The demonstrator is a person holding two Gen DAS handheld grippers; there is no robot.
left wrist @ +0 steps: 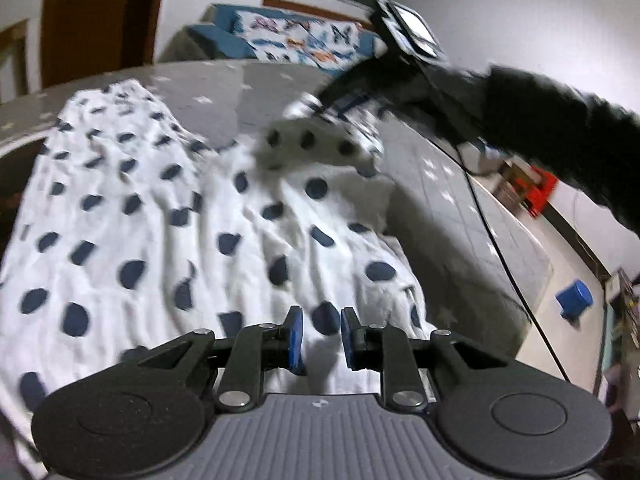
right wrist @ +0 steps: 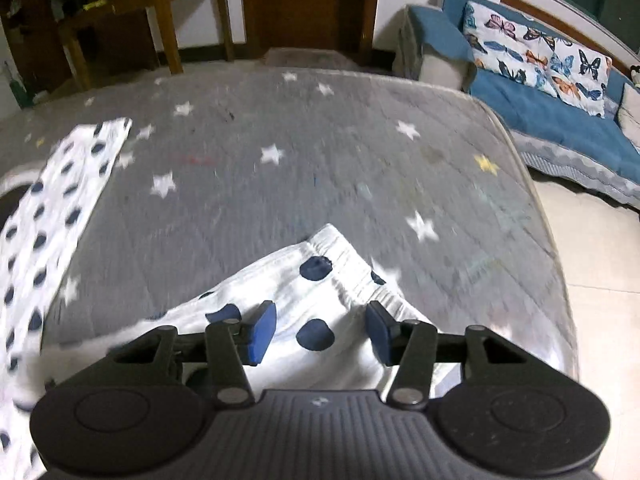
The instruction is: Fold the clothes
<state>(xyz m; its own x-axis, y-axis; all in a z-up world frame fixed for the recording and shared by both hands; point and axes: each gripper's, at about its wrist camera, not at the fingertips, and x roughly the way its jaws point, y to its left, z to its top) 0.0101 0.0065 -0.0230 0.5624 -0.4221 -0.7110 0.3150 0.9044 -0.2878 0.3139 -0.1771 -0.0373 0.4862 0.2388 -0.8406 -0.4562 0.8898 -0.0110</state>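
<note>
Between the left pads: left tongs stand at a narrow gap just over the dotted trousers; whether any cloth is pinched there, I cannot tell.
Right tongs: right tongs stand wide apart, with the waistband corner lying between and ahead of the blue pads; nothing is gripped as far as the right wrist view shows.
Same moment from the left view: the right tongs appear as a blurred dark shape by a lifted bit of cloth, so whether they hold it there is unclear.
Where the clothing is: the white trousers with navy dots lie on the grey star-print bed, spread loosely and creased, one leg stretching away toward the far left edge.
Done so far: little, by my judgement; the garment looks roughly laid out but wrinkled, and no neat fold shows.
Left to do: flatten it, bring one leg over the other, then fold along the length.
Beyond the bed: a blue sofa with a butterfly pillow.
</note>
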